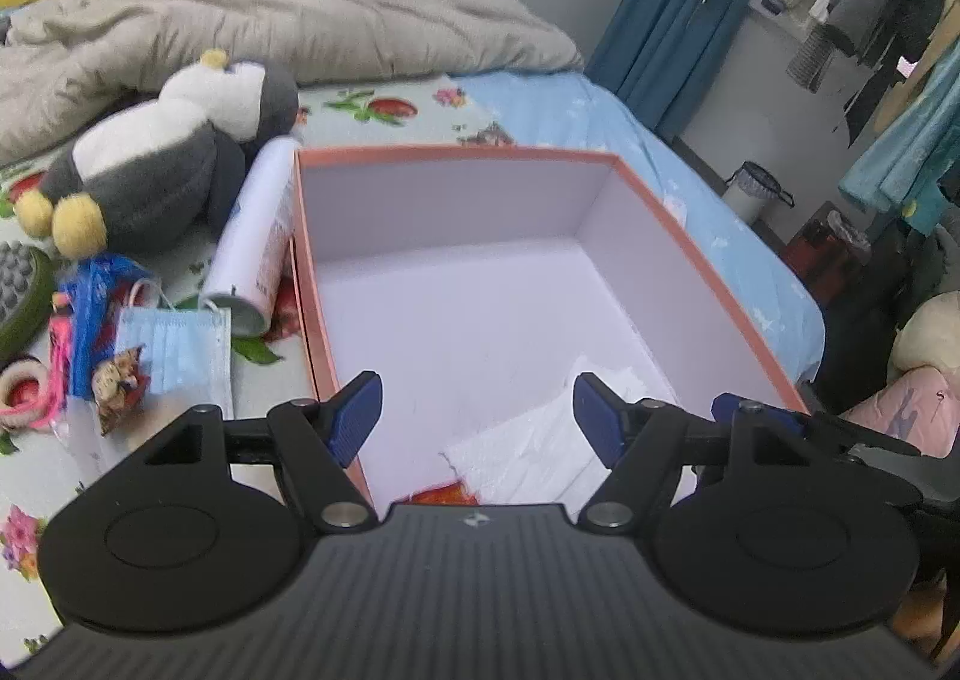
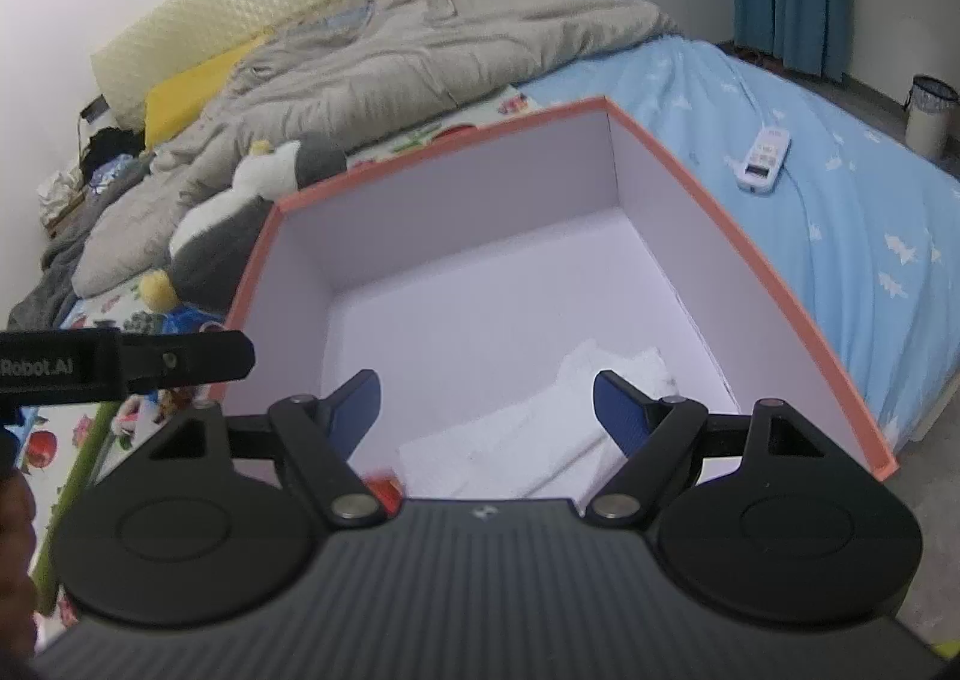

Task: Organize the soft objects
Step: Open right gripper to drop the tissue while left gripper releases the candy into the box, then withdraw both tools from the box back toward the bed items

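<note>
Both my grippers, left (image 1: pixel 477 419) and right (image 2: pixel 486 416), wide open, holding nothing. White cloth (image 1: pixel 540 452) sits in box (image 1: pixel 456 155). Plush penguin (image 1: pixel 162 152) next, lying lengthwise off left, closer to left gripper.

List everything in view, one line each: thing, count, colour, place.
box: one, orange rim, white inside, on the bed
cloth: one, white, in the box's near corner
penguin plush: one, grey and white, left of the box
spray can: one, white, lying along the box's left wall
face mask: one, light blue, near the can
quilt: one, beige, far side of the bed
remote: one, white, on the blue sheet
bin: one, pale, on the floor
left gripper: open, over the box
right gripper: open, over the cloth
</note>
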